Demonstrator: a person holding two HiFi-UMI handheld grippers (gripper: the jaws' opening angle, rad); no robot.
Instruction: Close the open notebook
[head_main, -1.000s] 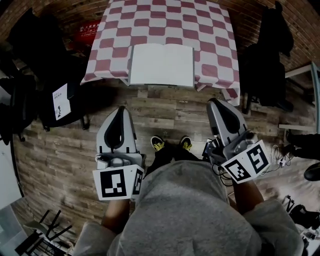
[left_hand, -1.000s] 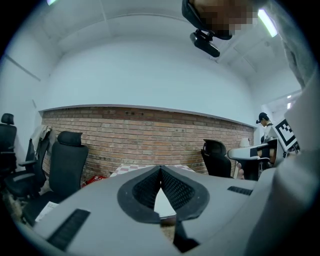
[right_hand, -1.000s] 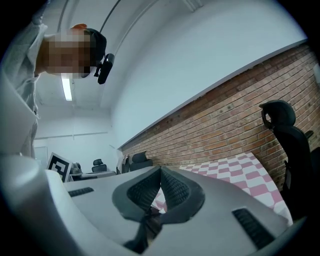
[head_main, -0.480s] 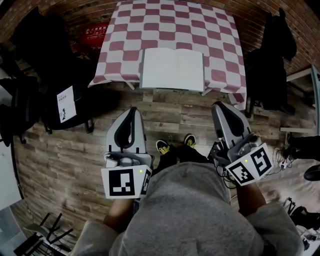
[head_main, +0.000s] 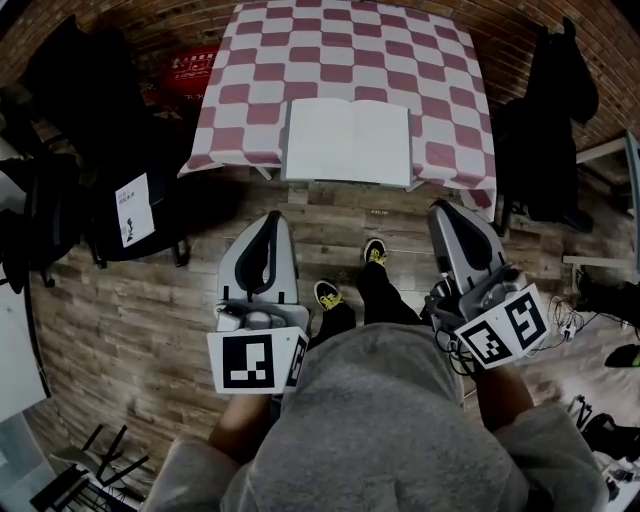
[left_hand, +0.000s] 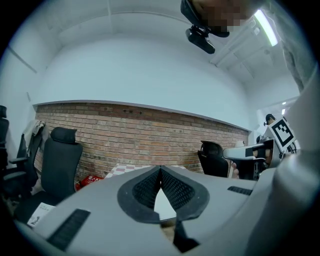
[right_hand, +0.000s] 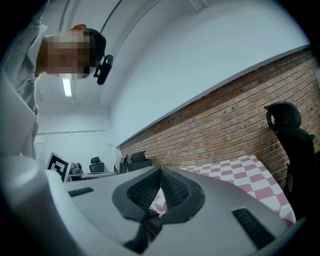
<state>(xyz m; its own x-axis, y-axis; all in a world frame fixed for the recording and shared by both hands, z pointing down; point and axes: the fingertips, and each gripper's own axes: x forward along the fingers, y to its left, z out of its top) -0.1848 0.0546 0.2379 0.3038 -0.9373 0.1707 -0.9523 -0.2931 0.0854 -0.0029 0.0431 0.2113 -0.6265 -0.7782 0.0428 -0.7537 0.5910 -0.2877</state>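
— Both grippers empty? Head view first.
— Yes. Left gripper (head_main: 270, 222) and right gripper (head_main: 447, 210) hang over the wood floor (head_main: 130, 300), well short of the table (head_main: 350, 45). The open notebook (head_main: 348, 141) lies flat at the table's near edge, pages up. One shoe (head_main: 374, 250) has stepped ahead since a second ago, and the notebook sits nearer (a walk-in, not a reach).
— Left gripper view?
— Pads (left_hand: 147, 189) meet at the tips with nothing between. Checkered cloth is far ahead.
— Right gripper view?
— Same: jaws together, holding nothing. Cloth beyond, but I can't pick out the notebook there.
— So closing hasn't started?
— Correct. Approach only, pages untouched.
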